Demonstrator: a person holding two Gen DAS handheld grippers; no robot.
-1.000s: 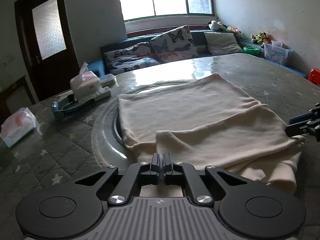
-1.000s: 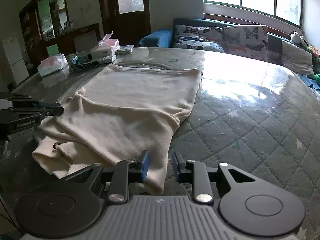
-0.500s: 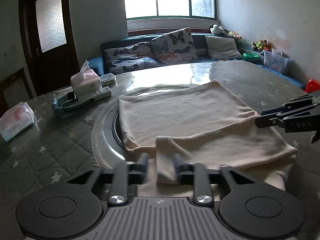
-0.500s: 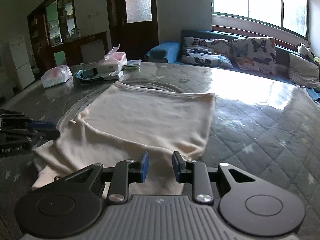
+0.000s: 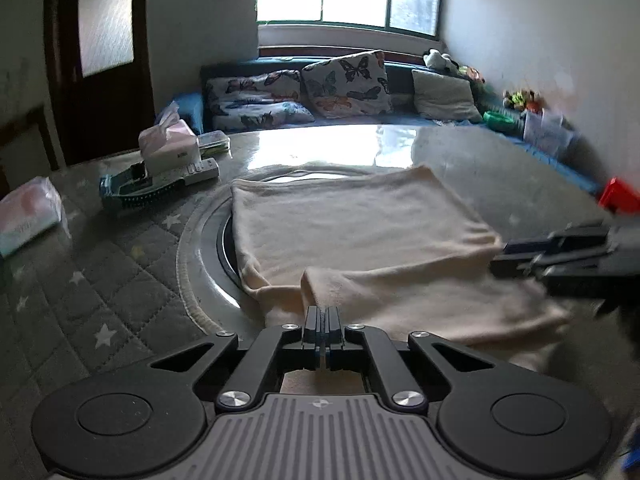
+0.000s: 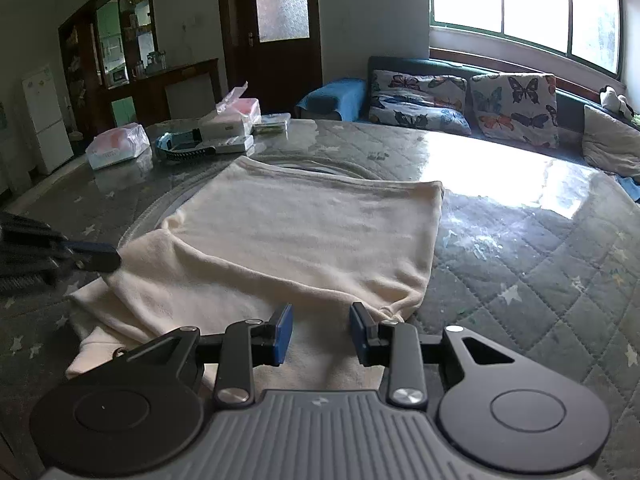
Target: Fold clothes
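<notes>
A cream garment (image 5: pixel 360 232) is laid flat on the counter (image 6: pixel 540 264), partly over a round inset ring (image 5: pixel 200 248) in the counter's middle. Its near edge is folded back on itself, so that a doubled layer is seen along the side closest to both cameras.

The left hand-held gripper (image 5: pixel 322 322) is seen with its 2 fingers pressed together at the garment's near fold; the cloth appears to be pinched between them, though the contact itself is hidden by the fingers. In the right wrist view the same gripper (image 6: pixel 96 258) is found at the garment's left corner, touching the cloth.

The right hand-held gripper (image 6: pixel 320 334) is held with its 2 blue-padded fingers (image 6: pixel 282 334) well apart, and nothing is gripped; the garment's near right corner lies just under and between them. In the left wrist view it (image 5: pixel 520 258) is blurred at the garment's right edge.

Beyond the garment's far left corner, a tissue box (image 5: pixel 168 146), a comb-like blue item (image 5: pixel 140 190) and a wrapped pack (image 5: pixel 28 216) are set on the counter. Behind the counter, butterfly cushions (image 6: pixel 468 104) are lined up under a window (image 6: pixel 520 4).
</notes>
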